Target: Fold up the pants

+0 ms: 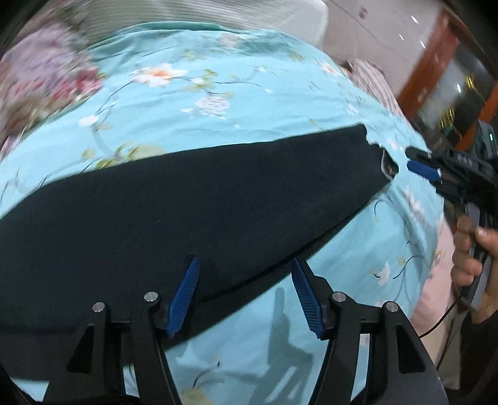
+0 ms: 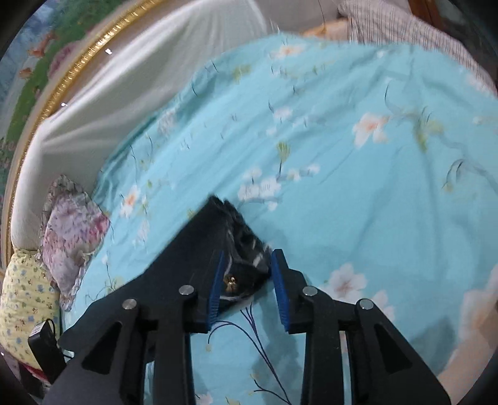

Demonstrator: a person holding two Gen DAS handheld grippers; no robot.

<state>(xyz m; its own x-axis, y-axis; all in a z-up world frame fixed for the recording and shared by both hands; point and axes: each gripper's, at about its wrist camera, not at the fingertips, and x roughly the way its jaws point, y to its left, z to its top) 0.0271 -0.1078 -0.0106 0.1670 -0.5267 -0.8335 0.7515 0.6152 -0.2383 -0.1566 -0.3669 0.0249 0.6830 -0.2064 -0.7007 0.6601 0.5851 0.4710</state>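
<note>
Black pants (image 1: 174, 199) lie flat across the light blue floral bedsheet (image 1: 186, 93). In the left wrist view my left gripper (image 1: 246, 264) is open just above the pants' near edge, one blue finger over the fabric and one over the sheet. My right gripper (image 1: 414, 160) appears at the right, next to the pants' waist end. In the right wrist view the right gripper (image 2: 247, 258) is open, its fingers either side of the waistband corner with a gold button (image 2: 230, 280); the pants (image 2: 193, 246) run off to the left.
A floral pillow (image 2: 71, 224) and a yellow pillow (image 2: 21, 296) lie at the bed's left. A white padded headboard (image 2: 124, 78) with a gold frame stands behind. A checked cloth (image 2: 404, 28) lies at the far edge. A hand and cable (image 1: 470, 258) are at the right.
</note>
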